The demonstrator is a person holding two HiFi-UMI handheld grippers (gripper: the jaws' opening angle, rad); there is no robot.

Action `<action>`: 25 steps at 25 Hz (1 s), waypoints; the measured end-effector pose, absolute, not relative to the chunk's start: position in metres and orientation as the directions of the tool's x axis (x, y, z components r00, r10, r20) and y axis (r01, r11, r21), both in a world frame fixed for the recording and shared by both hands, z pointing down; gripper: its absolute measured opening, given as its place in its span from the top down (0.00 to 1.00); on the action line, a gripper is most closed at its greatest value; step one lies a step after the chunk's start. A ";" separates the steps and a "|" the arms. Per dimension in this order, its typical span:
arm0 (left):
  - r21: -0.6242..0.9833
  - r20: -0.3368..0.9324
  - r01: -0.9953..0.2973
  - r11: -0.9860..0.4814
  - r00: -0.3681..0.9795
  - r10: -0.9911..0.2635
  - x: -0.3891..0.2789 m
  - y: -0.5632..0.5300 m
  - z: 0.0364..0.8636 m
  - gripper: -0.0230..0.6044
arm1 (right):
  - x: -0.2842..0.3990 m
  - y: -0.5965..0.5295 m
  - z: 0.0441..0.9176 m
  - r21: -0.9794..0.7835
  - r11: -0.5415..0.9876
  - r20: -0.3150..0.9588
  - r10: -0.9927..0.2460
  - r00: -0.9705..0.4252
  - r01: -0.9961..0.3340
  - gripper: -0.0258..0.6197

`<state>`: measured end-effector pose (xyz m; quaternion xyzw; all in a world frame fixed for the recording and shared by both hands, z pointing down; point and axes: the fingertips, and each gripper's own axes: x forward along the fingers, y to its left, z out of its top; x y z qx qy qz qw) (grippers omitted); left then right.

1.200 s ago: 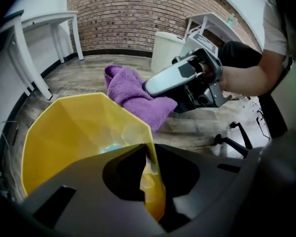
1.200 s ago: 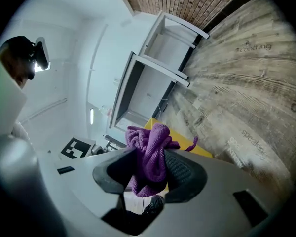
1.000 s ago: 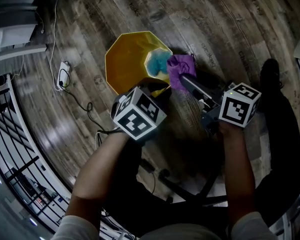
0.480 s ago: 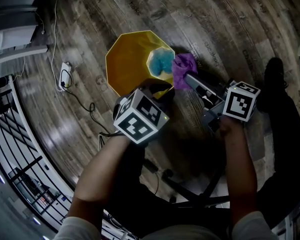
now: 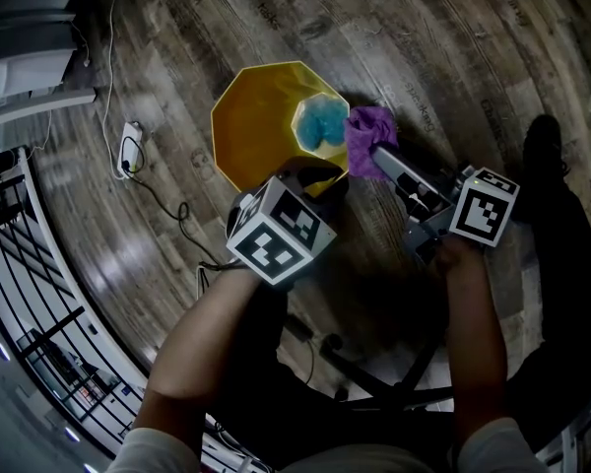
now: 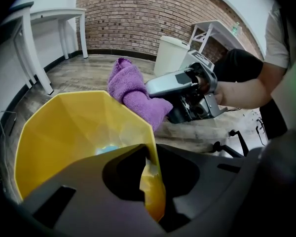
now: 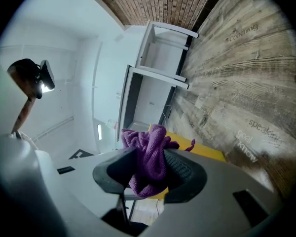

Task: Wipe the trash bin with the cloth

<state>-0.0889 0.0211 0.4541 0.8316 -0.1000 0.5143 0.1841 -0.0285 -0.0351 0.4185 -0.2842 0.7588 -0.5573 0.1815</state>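
**Purple cloth met the rim of a yellow trash bin**

Head view: From above, the yellow trash bin [image 5: 256,126] stood open on the wood-plank floor [image 5: 453,47], with a blue object [image 5: 322,124] lying inside it. The left tool [image 5: 315,177] was clenched on the bin's near rim. The right tool [image 5: 376,152] reached in from the right, grasping the purple cloth [image 5: 366,129], which sat at the bin's right-hand rim. A power strip [image 5: 128,138] with its cable lay on the floor to the left of the bin. A black chair base [image 5: 374,387] showed beneath the person's forearms.

Left gripper view: The left tool's jaws were closed on the bin's thin yellow wall [image 6: 150,181], which rose between them. Past the far rim, the cloth [image 6: 135,90] was bunched against the bin's outer edge. It was clamped in the right tool [image 6: 155,90], which a person's hand [image 6: 237,90] carried. A white container [image 6: 170,53] stood on the floor behind, in front of a brick wall [image 6: 153,14].

Right gripper view: The right tool [image 7: 150,167] pinched the wadded cloth [image 7: 148,147], which filled the gap between its pads and spilled out above them. A strip of the bin's yellow rim [image 7: 207,152] showed just behind the cloth. Floor planks [image 7: 246,83] ran along the right, and a white shelf unit [image 7: 158,68] stood beyond.
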 end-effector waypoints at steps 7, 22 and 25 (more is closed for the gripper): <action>0.206 0.889 -0.355 -0.912 0.457 0.023 -0.088 0.022 0.454 0.89 | -0.027 -0.036 0.430 -0.964 0.172 0.043 -0.652 -0.757 -0.203 0.70; 0.200 0.894 -0.351 -0.915 0.448 0.024 -0.089 0.021 0.453 0.89 | -0.038 -0.050 0.541 -0.891 0.030 0.364 -0.548 -0.753 -0.453 0.70; 0.199 0.895 -0.347 -0.917 0.445 0.026 -0.089 0.022 0.452 0.89 | -0.038 -0.056 0.571 -0.848 -0.003 0.452 -0.524 -0.722 -0.530 0.70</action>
